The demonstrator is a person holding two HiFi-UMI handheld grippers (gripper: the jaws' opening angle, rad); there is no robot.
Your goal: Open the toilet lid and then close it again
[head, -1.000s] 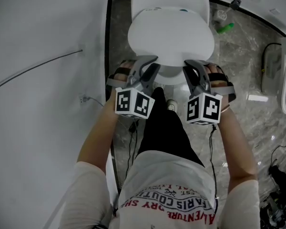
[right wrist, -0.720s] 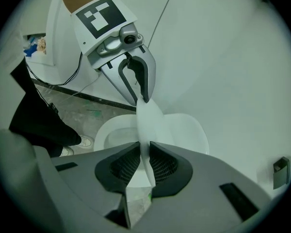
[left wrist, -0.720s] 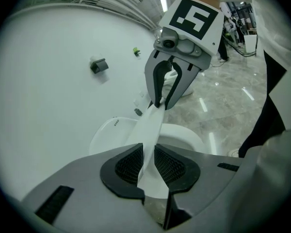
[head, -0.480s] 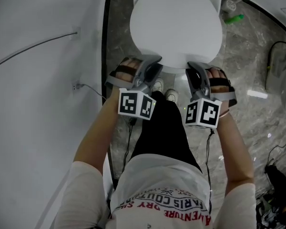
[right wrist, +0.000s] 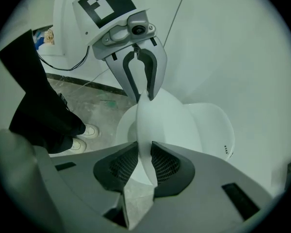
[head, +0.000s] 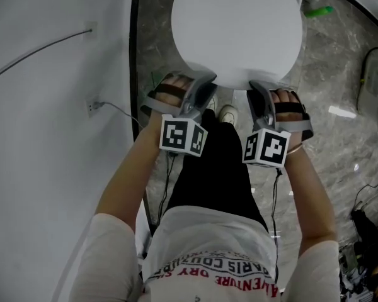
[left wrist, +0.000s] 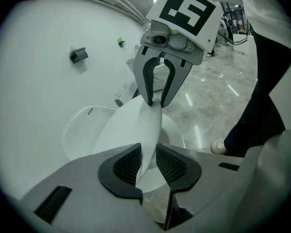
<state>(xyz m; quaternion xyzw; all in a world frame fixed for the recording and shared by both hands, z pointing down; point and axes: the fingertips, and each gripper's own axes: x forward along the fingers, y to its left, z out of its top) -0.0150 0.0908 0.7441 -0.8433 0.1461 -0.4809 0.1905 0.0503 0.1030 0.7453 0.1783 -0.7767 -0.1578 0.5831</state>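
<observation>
Head view: the closing step looks to be in hand, with the lid partly lowered and both tongs on its front rim.
Nearest, both forearms reach forward and down, left hand (head: 170, 96) and right hand (head: 288, 109) level with each other and the wrists pitched steeply toward the floor (head: 340, 93). The left tongs (head: 205, 83) straddle the rim of the lid (head: 236, 30). Their jaws have just been opening, though the pads appear to touch it on both sides. The right tongs (head: 258, 88) are clenched on the same rim. Beyond, the lid slants above the seat (right wrist: 211, 125), not yet flat. The next move probably calls for easing it down evenly until it rests, then letting go.
</observation>
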